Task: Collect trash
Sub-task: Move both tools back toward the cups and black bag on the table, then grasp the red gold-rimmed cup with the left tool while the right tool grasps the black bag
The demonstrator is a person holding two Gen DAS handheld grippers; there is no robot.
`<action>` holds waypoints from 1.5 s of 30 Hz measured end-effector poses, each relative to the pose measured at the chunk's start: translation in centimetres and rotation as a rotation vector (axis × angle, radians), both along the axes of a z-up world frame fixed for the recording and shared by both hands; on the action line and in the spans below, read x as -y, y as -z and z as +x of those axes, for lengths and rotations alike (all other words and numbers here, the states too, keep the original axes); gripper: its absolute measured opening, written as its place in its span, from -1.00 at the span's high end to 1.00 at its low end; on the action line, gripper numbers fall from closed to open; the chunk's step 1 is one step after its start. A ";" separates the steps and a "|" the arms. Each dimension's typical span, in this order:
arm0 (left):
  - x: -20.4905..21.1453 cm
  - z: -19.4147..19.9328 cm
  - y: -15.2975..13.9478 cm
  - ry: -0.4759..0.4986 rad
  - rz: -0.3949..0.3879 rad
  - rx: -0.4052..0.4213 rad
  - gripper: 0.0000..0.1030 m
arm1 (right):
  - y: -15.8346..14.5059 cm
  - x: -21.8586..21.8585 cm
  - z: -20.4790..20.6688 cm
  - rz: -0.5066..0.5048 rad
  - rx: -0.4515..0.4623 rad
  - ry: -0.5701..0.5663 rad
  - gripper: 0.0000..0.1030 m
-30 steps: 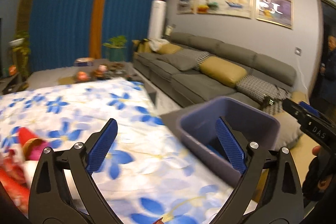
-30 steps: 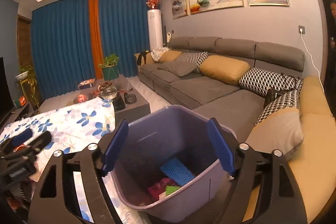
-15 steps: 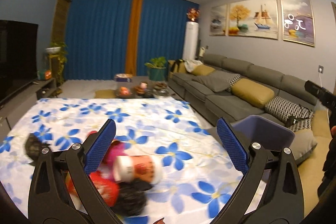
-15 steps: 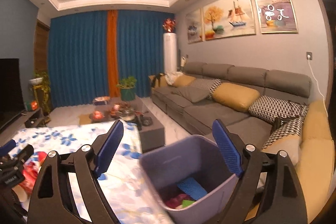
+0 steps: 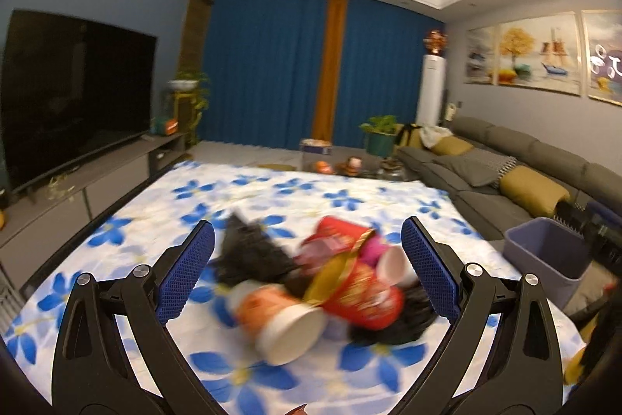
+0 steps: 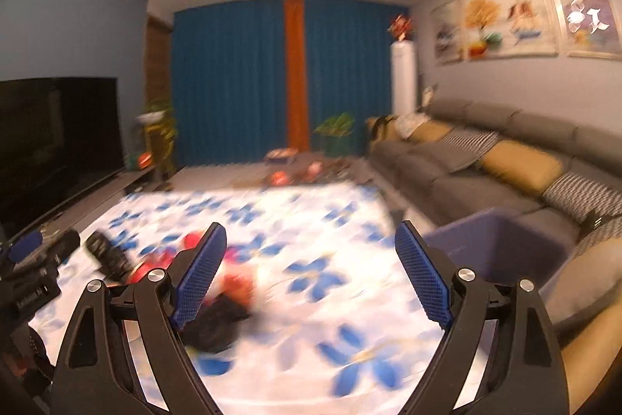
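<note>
A pile of trash lies on the flowered tablecloth [image 5: 241,189]: a red paper cup [image 5: 361,298], an orange and white cup [image 5: 280,317], a black wrapper [image 5: 248,251] and a pink scrap. My left gripper [image 5: 307,224] is open, its blue pads framing the pile without touching it. My right gripper [image 6: 310,225] is also open and holds nothing. It hangs over bare cloth, with the blurred trash pile [image 6: 229,290] to its lower left. The grey-purple bin [image 5: 544,255] [image 6: 493,251] stands off the table's right edge. The left gripper's body [image 6: 39,259] shows at the left edge of the right wrist view.
A grey sofa [image 5: 505,166] with yellow cushions runs along the right wall, close behind the bin. A large dark TV [image 5: 74,92] on a low cabinet stands at the left. Beyond the table's far edge is a low table [image 5: 342,166] with small objects.
Both views have swung left, away from the bin and sofa and over the table. The trash pile has come between the left fingers. Both grippers stay open and empty.
</note>
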State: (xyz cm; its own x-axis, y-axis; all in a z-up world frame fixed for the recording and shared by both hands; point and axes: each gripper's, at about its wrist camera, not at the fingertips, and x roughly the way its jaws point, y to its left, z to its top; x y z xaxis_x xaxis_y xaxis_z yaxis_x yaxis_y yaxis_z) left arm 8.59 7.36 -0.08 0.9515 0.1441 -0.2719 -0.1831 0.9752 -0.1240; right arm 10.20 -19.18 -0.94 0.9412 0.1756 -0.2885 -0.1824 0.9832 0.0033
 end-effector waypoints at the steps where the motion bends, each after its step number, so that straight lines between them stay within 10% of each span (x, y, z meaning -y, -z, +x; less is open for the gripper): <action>1: -1.0 -0.5 0.3 -0.023 0.000 -0.002 -0.84 | 0.6 -0.7 0.1 0.000 -0.013 -0.007 -0.66; 24: -4.7 -0.1 2.8 0.004 -0.030 -0.038 -0.84 | 8.2 -7.3 4.8 -0.076 -0.249 -0.086 0.10; 35: -2.6 1.4 3.4 0.103 -0.018 -0.057 -0.82 | 9.2 -8.3 5.4 -0.080 -0.295 -0.155 0.87; 45: -1.5 4.3 5.6 0.231 -0.059 -0.159 -0.62 | 7.5 -5.1 3.0 -0.036 -0.220 -0.120 0.91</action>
State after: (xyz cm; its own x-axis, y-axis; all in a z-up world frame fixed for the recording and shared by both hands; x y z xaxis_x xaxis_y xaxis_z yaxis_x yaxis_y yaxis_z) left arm 12.85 8.85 -5.68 0.9019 -0.0919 -0.4220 0.0211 0.9853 -0.1694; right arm 13.25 -14.08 -8.40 0.8282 0.2678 -0.4923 -0.2964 0.9548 0.0208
